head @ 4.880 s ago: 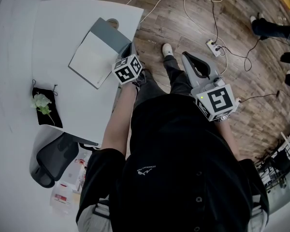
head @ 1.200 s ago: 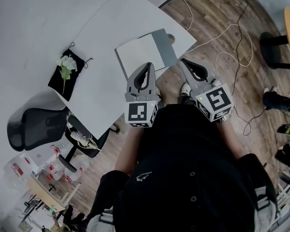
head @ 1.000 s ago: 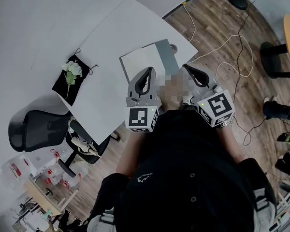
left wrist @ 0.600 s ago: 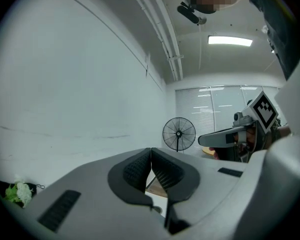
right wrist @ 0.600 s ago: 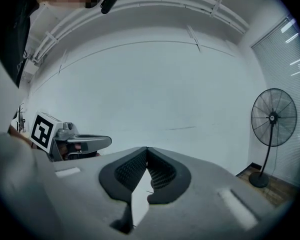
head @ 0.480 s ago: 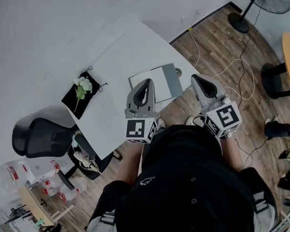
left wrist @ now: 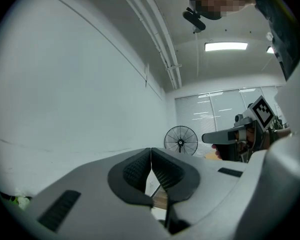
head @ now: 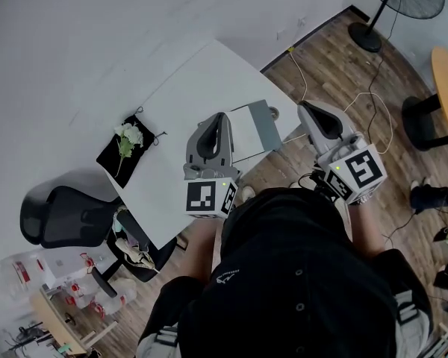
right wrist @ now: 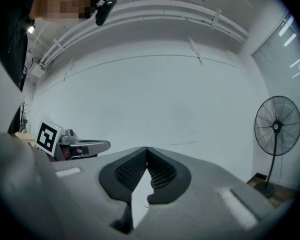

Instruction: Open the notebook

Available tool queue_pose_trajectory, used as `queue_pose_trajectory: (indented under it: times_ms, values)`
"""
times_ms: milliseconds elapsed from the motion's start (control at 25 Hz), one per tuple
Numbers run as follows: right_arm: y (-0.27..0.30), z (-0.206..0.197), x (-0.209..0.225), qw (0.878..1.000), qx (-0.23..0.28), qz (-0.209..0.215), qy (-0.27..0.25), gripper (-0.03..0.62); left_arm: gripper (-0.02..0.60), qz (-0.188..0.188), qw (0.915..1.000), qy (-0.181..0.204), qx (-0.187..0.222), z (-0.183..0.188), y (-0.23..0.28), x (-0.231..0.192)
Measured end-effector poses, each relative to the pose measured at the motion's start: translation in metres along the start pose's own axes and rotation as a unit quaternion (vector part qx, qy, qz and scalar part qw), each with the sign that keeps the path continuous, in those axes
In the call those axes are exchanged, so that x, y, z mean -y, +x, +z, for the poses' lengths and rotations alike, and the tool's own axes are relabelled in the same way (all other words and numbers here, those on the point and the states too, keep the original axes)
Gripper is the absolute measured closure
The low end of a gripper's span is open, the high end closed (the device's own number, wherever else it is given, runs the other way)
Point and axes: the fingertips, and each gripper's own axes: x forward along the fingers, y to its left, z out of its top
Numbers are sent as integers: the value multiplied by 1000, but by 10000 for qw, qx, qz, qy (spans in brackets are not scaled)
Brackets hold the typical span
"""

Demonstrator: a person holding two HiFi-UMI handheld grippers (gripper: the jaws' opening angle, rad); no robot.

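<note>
The notebook (head: 248,131) lies flat on the white desk (head: 187,88), close to its near right edge and just short of the right corner. A white page faces up with a grey cover (head: 266,123) spread flat beside it, so it looks to be open already. At the desk's left corner, well apart, sits a black pouch (head: 118,155) with a white flower (head: 127,133) on it.

The left gripper (head: 216,119) and the right gripper (head: 308,110) hover level in front of the person's chest, side by side and clear of the desk. Each pair of jaws is pressed together on nothing: the left's ribbed pads (left wrist: 140,170) meet in one seam, as do the right's pads (right wrist: 132,171). With both empty and off the book, this reads as a rest pose, not a reach
</note>
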Motion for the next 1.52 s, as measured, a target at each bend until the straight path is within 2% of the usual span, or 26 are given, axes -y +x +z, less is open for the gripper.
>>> queue_pose_trajectory:
  times_ms: [600,1520]
  values:
    - [1,5,-4,9988,-123,462,-89,589,575,-4,10000,44,-57,-2,-1,4]
    - [-1,-9,-2,9991,-215,337,145,589,575,-150,9996,20,-228,-21,2,9]
